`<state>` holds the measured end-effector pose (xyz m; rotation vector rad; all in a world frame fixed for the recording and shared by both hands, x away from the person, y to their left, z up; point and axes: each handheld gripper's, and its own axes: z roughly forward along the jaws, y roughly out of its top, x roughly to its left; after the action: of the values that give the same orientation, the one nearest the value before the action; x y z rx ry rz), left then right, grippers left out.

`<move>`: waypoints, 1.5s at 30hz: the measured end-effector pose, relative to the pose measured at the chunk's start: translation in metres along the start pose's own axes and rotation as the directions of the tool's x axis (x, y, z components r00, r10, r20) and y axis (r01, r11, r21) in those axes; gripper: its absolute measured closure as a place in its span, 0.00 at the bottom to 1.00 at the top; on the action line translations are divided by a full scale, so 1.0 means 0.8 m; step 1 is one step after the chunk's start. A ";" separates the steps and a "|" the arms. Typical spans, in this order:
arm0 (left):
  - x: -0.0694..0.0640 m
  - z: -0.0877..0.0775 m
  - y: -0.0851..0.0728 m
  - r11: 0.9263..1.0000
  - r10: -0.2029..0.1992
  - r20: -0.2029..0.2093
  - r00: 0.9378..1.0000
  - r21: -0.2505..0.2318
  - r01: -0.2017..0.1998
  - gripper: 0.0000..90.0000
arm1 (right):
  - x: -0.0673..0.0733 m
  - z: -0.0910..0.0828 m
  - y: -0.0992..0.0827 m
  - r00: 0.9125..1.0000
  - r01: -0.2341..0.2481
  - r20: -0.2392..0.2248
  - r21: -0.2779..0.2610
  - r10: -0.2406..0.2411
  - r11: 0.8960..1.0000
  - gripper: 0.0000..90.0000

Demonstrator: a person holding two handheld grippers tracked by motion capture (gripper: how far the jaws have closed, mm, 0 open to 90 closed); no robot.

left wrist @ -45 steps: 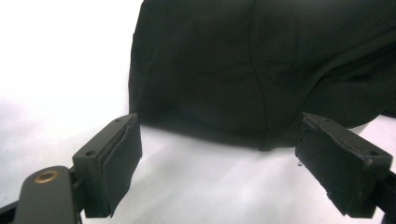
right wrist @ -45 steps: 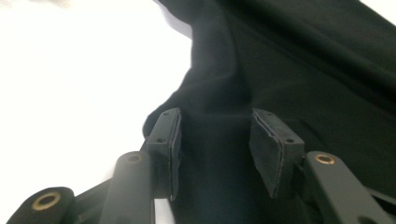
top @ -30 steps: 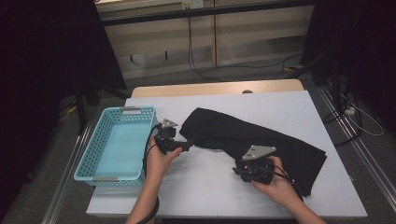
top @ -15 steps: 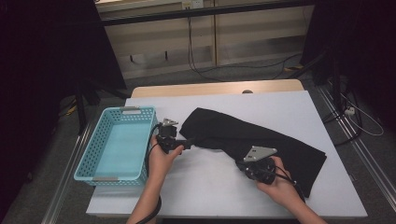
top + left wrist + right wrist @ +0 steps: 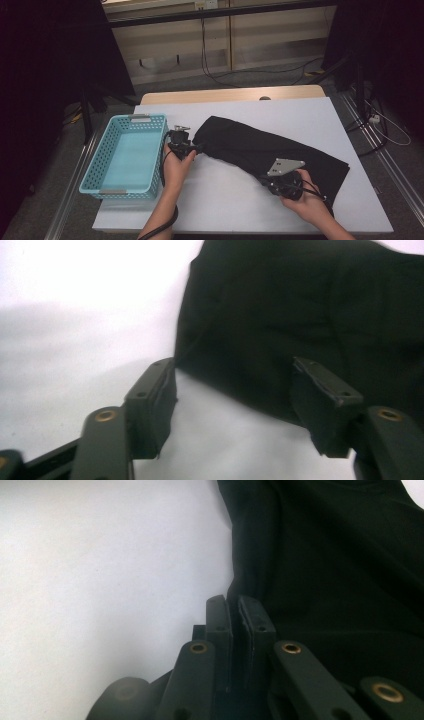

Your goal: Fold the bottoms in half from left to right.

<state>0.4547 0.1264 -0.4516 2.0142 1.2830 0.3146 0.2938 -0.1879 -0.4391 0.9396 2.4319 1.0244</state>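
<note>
High view: black cloth point(image 5: 265, 150) spread slantwise across white surface point(image 5: 225, 200), from near the middle-left down toward the near right corner, lying flat with a few folds.

Left claw point(image 5: 196, 148) at the cloth's left end, beside its edge. Left gripper view: jaws apart, half-closed and just now closing, one pad point(image 5: 152, 400) over bare surface point(image 5: 75, 340), the other point(image 5: 325, 400) over the cloth point(image 5: 300, 315), cloth's corner edge running between them; not yet pressed on it.

Right claw point(image 5: 267, 181) at the cloth's near edge, toward its right half, grey plate on top. Right gripper view: jaws pressed together, having just closed, pads point(image 5: 217, 625) nearly touching right at the cloth's point(image 5: 340, 580) border, where black meets white surface point(image 5: 100, 580). Pinching cloth or shut beside it: cannot tell, the gap too dark and narrow.

Left hand point(image 5: 176, 167) and right hand point(image 5: 310, 202) come in from the near side, wrapped round the gripper bodies, cables trailing back.

Blue basket point(image 5: 102, 172) to the left of the cloth, at the surface's left edge, just beside the left hand. Floor beyond with loose cables, dark curtains at both sides.
</note>
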 end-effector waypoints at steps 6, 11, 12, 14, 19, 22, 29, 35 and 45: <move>0.005 0.003 0.005 0.998 -0.058 -0.009 0.998 0.002 0.058 0.59 | -0.001 -0.004 -0.004 1.000 0.009 -0.013 0.009 -0.009 1.000 0.94; 0.006 0.007 0.005 0.995 -0.101 0.014 0.995 -0.010 0.101 0.72 | 0.000 -0.008 -0.006 1.000 0.012 -0.019 0.009 -0.012 1.000 0.94; 0.006 0.007 0.005 0.995 -0.101 0.014 0.995 -0.010 0.101 0.75 | 0.000 -0.008 -0.006 1.000 0.015 -0.022 0.009 -0.015 1.000 0.94; 0.007 0.009 0.006 0.994 -0.111 0.035 0.993 -0.004 0.111 0.81 | 0.001 -0.009 -0.006 1.000 0.015 -0.024 0.007 -0.015 1.000 0.94; 0.009 0.008 0.011 0.990 -0.143 0.059 0.988 0.010 0.143 0.95 | 0.004 -0.006 -0.005 0.999 0.023 -0.031 0.001 -0.023 1.000 0.94; 0.013 -0.001 0.020 0.989 -0.146 0.057 0.988 -0.002 0.146 0.96 | 0.008 -0.004 -0.003 0.999 0.029 -0.038 -0.005 -0.029 1.000 0.94; 0.020 -0.019 0.034 0.991 -0.129 0.024 0.991 -0.016 0.129 0.96 | 0.030 0.003 0.005 0.992 0.062 -0.112 -0.009 -0.063 0.998 0.95; 0.024 -0.012 0.027 0.990 -0.137 0.022 0.990 0.023 0.136 0.94 | 0.045 0.010 0.005 0.984 0.086 -0.157 0.002 -0.084 0.996 0.92; 0.013 -0.014 0.018 0.997 -0.082 -0.015 0.997 -0.016 0.082 0.26 | 0.012 -0.010 0.005 0.994 -0.049 -0.103 -0.044 0.044 0.998 0.55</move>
<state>0.4631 0.1366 -0.4358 1.9440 1.3650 0.3008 0.2843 -0.1829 -0.4312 0.9547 2.4672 1.1676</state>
